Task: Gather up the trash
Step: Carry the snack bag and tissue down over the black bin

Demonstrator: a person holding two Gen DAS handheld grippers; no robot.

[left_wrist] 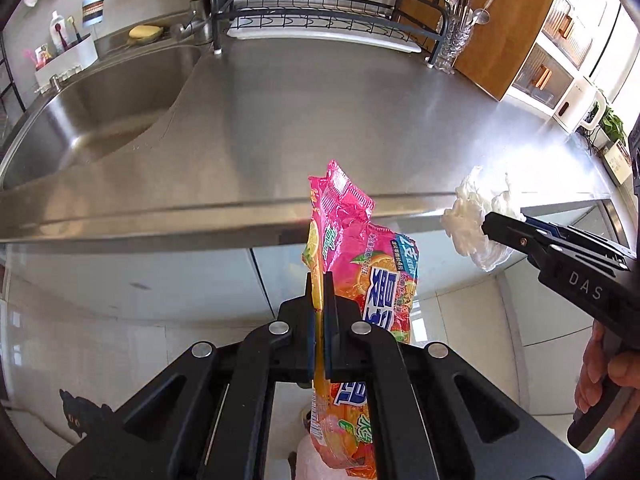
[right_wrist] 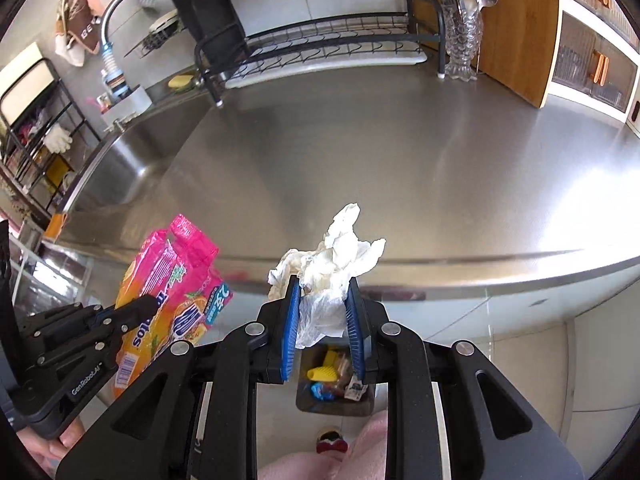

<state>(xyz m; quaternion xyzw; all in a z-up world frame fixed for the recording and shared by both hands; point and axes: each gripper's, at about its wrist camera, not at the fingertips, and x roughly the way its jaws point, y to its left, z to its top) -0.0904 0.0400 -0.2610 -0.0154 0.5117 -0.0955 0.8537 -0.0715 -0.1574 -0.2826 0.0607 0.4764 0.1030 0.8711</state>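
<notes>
Trash in both grips right now: the pink and orange plastic candy wrapper (left_wrist: 360, 264) is pinched flat between the closed pads of my left gripper (left_wrist: 320, 280), hanging in the air just off the front edge of the bare stainless steel worktop (left_wrist: 320, 120), and the crumpled white tissue wad with a bit of clear film (right_wrist: 332, 272) is squeezed in my right gripper (right_wrist: 322, 296), blue pads clamped on its lower half. Both pieces are off the worktop and out over the floor. Below my right gripper sits the small dark square trash bin (right_wrist: 336, 408) on the floor, and I can see it already has a yellow ridged item, a blue wrapper and some other small packets inside. My read is the step in hand is the drop. I'd want each gripper squarely above the bin mouth before letting go, since both pieces are light and could drift or cling to the pads; lowering closer first should help. The wrapper is long, so I'd aim its hanging end into the bin.
</notes>
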